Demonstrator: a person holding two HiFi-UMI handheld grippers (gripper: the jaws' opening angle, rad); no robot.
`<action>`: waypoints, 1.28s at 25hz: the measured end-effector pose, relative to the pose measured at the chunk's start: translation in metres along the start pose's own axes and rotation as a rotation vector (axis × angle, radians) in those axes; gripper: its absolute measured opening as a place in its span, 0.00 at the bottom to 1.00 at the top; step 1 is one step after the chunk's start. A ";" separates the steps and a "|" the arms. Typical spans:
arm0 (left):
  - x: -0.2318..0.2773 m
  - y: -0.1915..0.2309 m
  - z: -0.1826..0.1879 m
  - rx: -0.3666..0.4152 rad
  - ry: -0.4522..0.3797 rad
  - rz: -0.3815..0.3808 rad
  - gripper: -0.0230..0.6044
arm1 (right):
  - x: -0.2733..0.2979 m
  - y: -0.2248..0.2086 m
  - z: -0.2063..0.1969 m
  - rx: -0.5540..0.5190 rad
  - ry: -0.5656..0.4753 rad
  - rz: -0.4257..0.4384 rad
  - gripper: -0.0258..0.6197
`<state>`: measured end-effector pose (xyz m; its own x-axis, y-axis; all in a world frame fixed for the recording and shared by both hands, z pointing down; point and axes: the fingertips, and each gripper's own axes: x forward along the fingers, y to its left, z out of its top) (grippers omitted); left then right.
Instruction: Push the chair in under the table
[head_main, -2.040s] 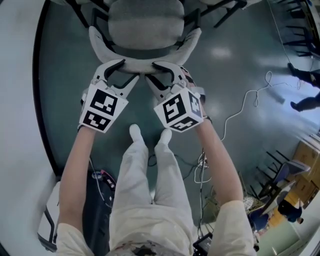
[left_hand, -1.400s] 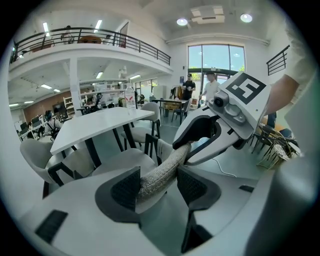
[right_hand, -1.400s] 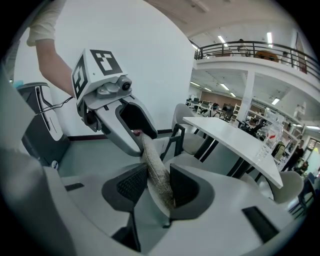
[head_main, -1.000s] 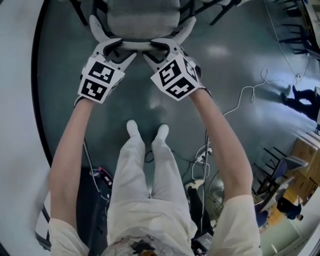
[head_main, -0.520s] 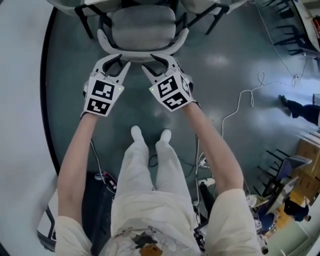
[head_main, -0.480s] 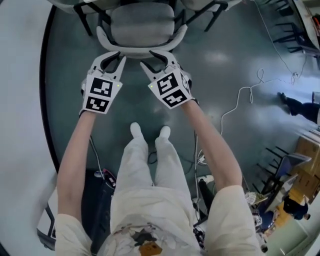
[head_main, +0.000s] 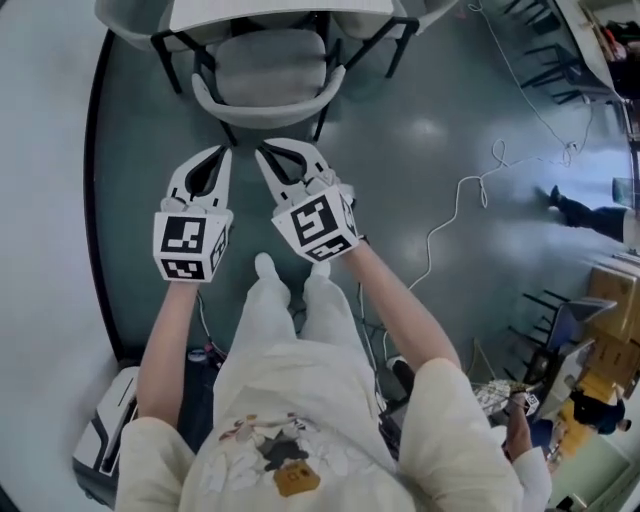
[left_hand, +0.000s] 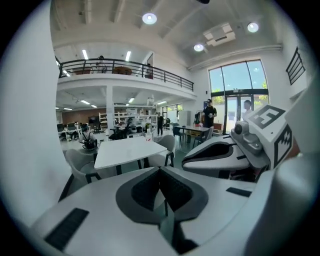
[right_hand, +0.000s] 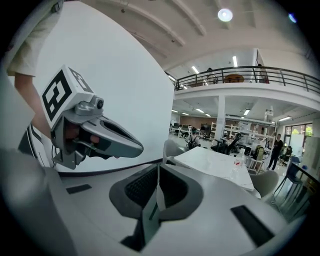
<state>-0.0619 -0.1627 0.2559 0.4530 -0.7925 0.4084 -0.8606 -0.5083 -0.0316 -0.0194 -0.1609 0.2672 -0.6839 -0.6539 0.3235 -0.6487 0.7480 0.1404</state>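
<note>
Trailing white cable (head_main: 462, 183) on floor, right, well apart from chair (head_main: 262, 98). Grey chair, curved backrest, tucked under white table (head_main: 280, 12), far centre. Left gripper (head_main: 222, 151) pressed together, empty; right gripper (head_main: 262, 151) closing, nothing between. Both near chair, not touching.

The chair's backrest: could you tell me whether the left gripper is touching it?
Apart. In the head view, bare floor shows between the left gripper, jaws shut and empty, and the chair's backrest.
</note>
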 end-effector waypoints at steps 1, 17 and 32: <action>-0.013 -0.008 0.008 -0.008 -0.011 0.003 0.05 | -0.010 0.006 0.009 0.008 -0.013 0.002 0.07; -0.148 -0.102 0.060 -0.015 -0.088 -0.036 0.05 | -0.151 0.073 0.093 0.059 -0.094 -0.036 0.05; -0.173 -0.153 0.027 -0.137 -0.038 -0.087 0.05 | -0.206 0.105 0.050 0.254 -0.006 -0.059 0.05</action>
<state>-0.0023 0.0431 0.1652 0.5337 -0.7606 0.3696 -0.8400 -0.5273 0.1280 0.0363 0.0466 0.1690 -0.6440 -0.6966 0.3162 -0.7500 0.6564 -0.0814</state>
